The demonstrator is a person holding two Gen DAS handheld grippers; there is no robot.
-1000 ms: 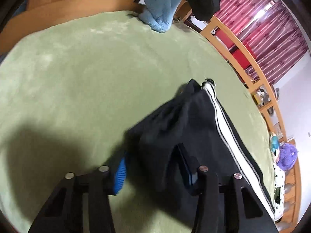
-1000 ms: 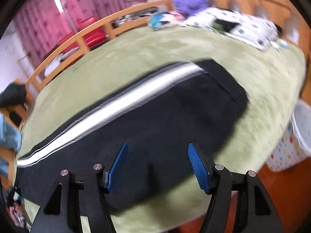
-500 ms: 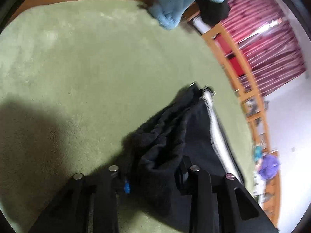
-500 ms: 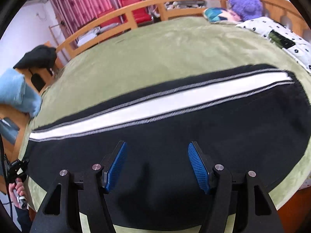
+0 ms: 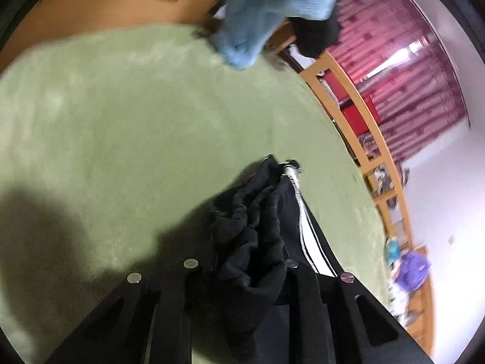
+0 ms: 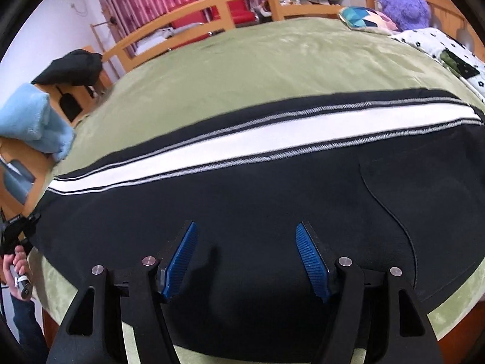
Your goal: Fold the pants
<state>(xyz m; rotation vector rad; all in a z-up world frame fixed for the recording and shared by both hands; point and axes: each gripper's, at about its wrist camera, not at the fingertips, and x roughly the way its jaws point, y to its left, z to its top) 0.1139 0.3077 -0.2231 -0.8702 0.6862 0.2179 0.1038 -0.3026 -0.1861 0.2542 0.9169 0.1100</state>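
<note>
In the left wrist view, the left tongs (image 5: 242, 268) at the bottom centre of the frame pinch a bunched end of the black pants (image 5: 251, 233), lifted a little off the green bed (image 5: 121, 127); a blue towel (image 5: 266, 15) hangs at the top. In the right wrist view, the pants (image 6: 272, 200) lie flat across the middle of the bed (image 6: 272, 60), white stripe (image 6: 257, 142) uppermost, and the right tongs (image 6: 246, 254) hover spread above the dark cloth, gripping nothing. The fold looks barely begun: next, the right tongs likely need to pinch the near edge so both ends travel together.
</note>
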